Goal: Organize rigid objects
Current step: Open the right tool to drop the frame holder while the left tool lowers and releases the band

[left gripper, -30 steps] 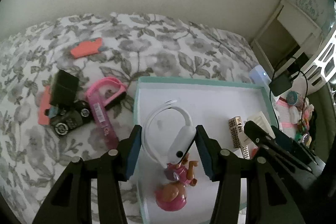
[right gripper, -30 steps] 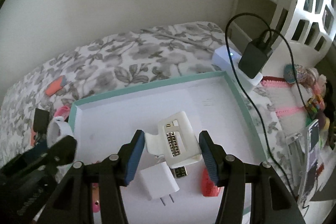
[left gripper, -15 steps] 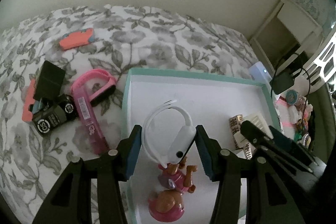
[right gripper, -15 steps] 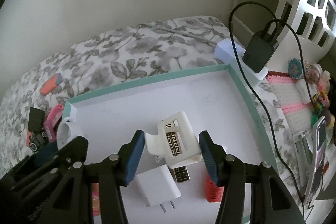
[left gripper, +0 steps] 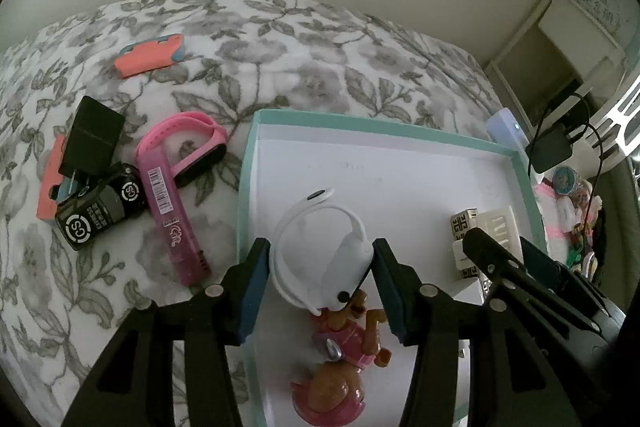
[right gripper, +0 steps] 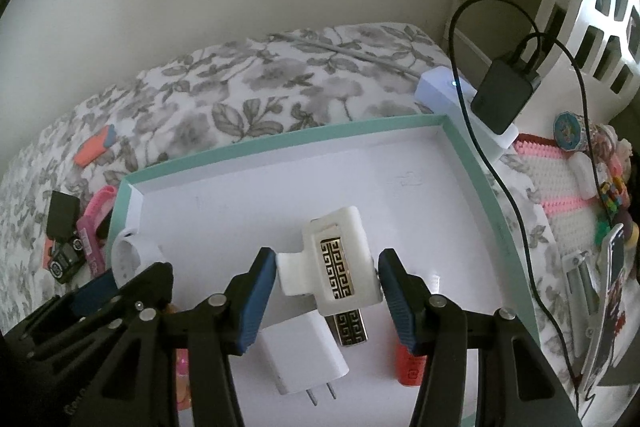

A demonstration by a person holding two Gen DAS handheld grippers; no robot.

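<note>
A teal-rimmed white box lies on a floral bed. My left gripper is shut on a white smartwatch and holds it over the box's left part, above a pink toy figure. My right gripper is shut on a white clip with a gold-patterned inlay, over the box's near middle. Below it lie a white charger plug, a gold-patterned lighter and a red item. The right gripper also shows in the left wrist view.
Left of the box on the bed lie a pink watch band, a pink ruler-like case, black cylinders, a black adapter and an orange case. A white power strip with a black charger sits at the right.
The left gripper has moved left and back with the smartwatch, bringing more of the bed items into view. The right gripper has drawn back slightly with the clip.
</note>
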